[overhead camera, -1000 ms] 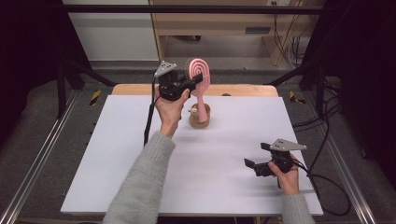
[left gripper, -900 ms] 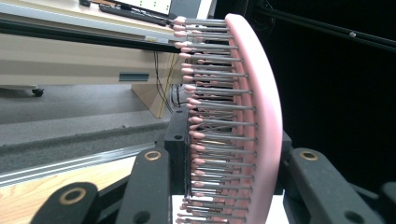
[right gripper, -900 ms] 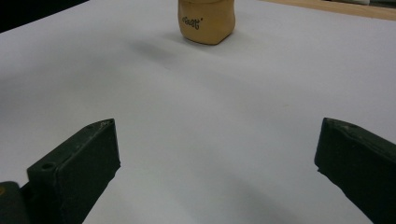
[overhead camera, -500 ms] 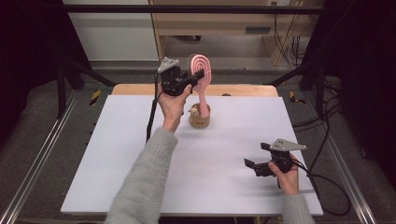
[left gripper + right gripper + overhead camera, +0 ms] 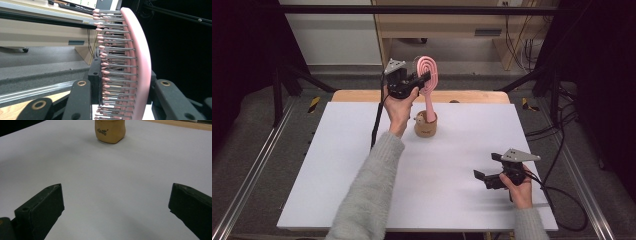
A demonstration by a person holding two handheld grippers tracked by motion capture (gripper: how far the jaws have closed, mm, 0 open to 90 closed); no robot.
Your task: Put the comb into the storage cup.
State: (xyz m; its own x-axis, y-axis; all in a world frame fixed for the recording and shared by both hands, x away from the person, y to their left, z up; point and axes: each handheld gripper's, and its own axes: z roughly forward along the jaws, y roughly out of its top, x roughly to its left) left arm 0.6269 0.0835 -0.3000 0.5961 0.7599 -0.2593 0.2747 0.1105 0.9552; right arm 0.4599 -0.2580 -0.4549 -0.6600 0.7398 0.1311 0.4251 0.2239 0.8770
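Observation:
A pink hairbrush (image 5: 428, 80) stands upright with its handle down in a small tan cup (image 5: 425, 125) at the back middle of the white table. My left gripper (image 5: 421, 80) is shut on the brush head; in the left gripper view the pink brush (image 5: 140, 62) with its pink-tipped bristles sits pressed between the two black jaws. My right gripper (image 5: 482, 176) rests near the table's front right, open with nothing between its fingers. In the right gripper view the tan cup (image 5: 110, 131) stands farther off across the white surface, past my right gripper (image 5: 116, 202).
The white table top (image 5: 362, 165) lies on a wooden board (image 5: 472, 96) that shows along the back edge. Black frame rails (image 5: 287, 80) and cables (image 5: 562, 195) run at both sides. A wooden desk (image 5: 447, 20) stands behind the table.
My left gripper has shifted a little to the right with the brush head in its jaws, and the brush stands more upright over the cup. The right gripper has not moved.

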